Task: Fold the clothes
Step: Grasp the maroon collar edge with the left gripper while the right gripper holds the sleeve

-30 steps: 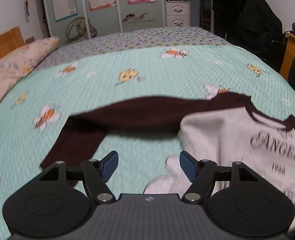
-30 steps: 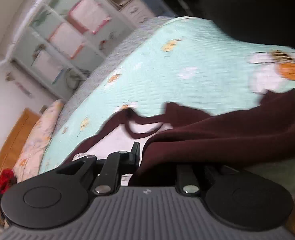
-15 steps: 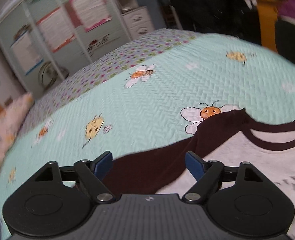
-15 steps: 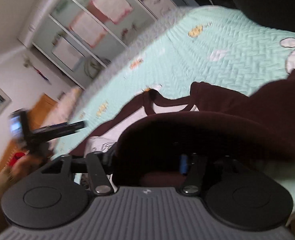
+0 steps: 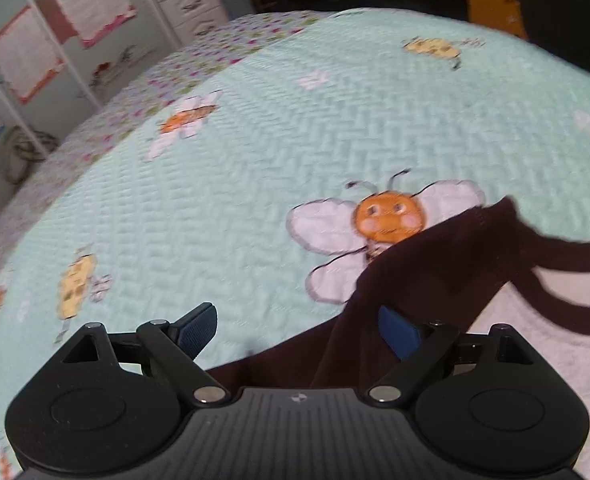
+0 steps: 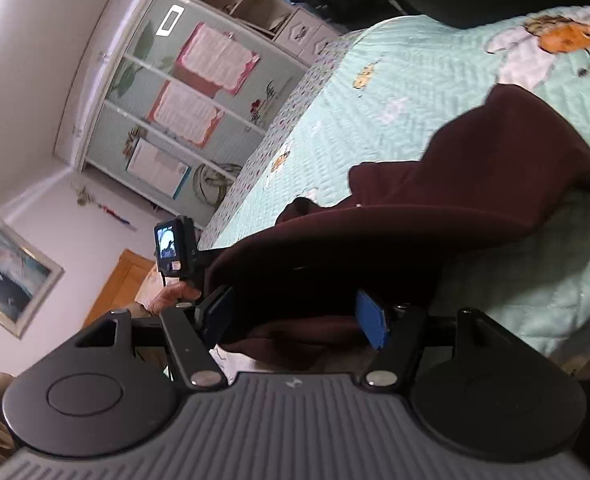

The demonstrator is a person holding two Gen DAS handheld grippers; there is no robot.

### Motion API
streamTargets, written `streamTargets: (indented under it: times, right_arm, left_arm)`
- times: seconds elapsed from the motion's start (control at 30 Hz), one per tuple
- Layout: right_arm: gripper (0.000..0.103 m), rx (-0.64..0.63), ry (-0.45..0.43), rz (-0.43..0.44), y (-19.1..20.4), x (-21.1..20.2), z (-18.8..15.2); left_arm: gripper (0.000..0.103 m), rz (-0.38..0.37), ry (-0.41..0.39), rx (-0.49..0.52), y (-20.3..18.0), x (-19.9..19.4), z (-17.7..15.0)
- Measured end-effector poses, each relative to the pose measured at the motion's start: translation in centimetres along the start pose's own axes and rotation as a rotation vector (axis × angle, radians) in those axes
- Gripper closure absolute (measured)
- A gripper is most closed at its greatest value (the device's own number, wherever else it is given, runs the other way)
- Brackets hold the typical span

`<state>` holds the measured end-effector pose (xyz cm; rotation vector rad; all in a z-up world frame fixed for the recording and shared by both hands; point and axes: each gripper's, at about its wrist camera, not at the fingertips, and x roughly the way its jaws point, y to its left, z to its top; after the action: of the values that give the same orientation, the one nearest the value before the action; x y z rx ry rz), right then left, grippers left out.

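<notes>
A raglan shirt with a grey-white body [image 5: 543,328] and dark maroon sleeves [image 5: 427,276] lies on a mint bedspread [image 5: 255,160]. My left gripper [image 5: 299,326] is open, low over the shirt's left shoulder, with maroon cloth between its blue pads and the right pad [image 5: 399,330] against the fabric. My right gripper [image 6: 297,318] is open, its blue pads wide apart, with the other maroon sleeve [image 6: 435,216] draped in a raised fold between and over its fingers. The shirt's lower part is hidden.
The bedspread carries bee and flower prints [image 5: 387,220]. A wardrobe with posters [image 6: 199,92] stands beyond the bed. The left gripper's camera and the holding hand [image 6: 175,252] show in the right wrist view. Dark furniture [image 5: 567,12] stands at the bed's right edge.
My left gripper has moved from the shirt's bottom up to its left shoulder. My right gripper has opened while carrying the maroon sleeve inward, and the sleeve now arches over its fingers.
</notes>
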<state>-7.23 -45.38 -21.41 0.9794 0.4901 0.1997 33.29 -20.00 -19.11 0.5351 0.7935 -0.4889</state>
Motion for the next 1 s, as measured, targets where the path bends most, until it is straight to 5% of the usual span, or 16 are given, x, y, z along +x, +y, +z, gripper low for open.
streamTargets:
  times: [0.17,0.43,0.5,0.53,0.57,0.7,1.0]
  right_arm:
    - [0.035,-0.002,-0.006,0.014,0.0,-0.4,0.1]
    - [0.035,0.026,-0.008,0.022,-0.6,-0.4,0.2]
    - [0.035,0.031,-0.016,0.019,-0.6,-0.5,0.2]
    - [0.034,0.030,-0.019,0.017,-0.6,-0.5,0.3]
    - [0.034,0.028,-0.021,0.014,-0.5,-0.5,0.2]
    - [0.034,0.029,-0.034,0.001,-0.1,-0.7,0.1]
    - [0.034,-0.026,-0.099,-0.034,3.3,-2.6,-0.8]
  left_arm:
    - [0.014,-0.217,0.005,-0.044,0.6,0.7,0.6]
    - [0.013,-0.260,0.098,0.022,-1.0,3.7,1.4]
    - [0.028,-0.314,0.098,-0.002,-0.7,3.4,1.4]
    - [0.046,-0.338,0.093,-0.006,-0.7,3.1,1.4]
    - [0.059,-0.328,0.082,0.013,-1.1,2.5,1.2]
    - [0.085,-0.249,0.040,0.081,-3.0,0.2,0.1]
    - [0.093,0.107,-0.187,0.082,-5.1,-8.1,-1.6]
